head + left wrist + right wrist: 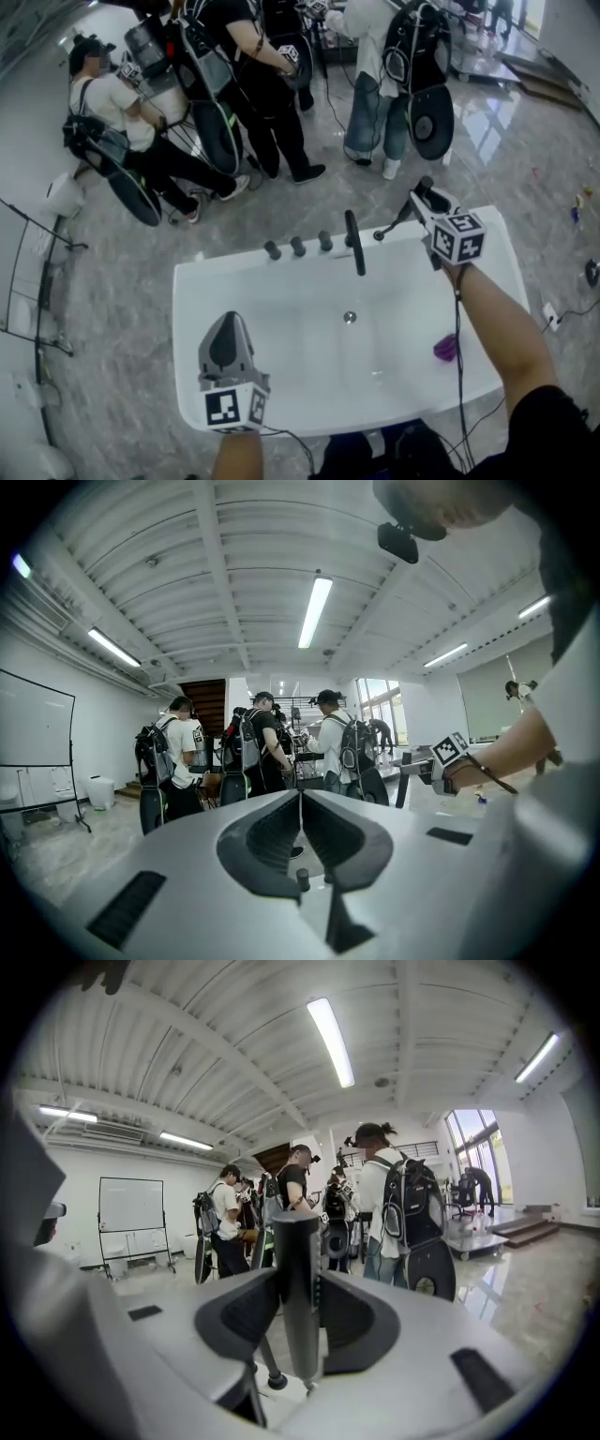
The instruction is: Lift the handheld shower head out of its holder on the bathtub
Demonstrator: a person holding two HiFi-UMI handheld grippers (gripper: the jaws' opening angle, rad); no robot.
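With the right gripper clamped on the handheld shower head over the bathtub faucet rim, lift straight and steadily, minding the hose; the left gripper is closed on nothing.

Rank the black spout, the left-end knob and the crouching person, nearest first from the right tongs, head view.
1. Black spout, on the bathtub, just left of the right tongs.
2. Left-end knob, further left along its rim.
3. Crouching person, on the floor, far upper left.
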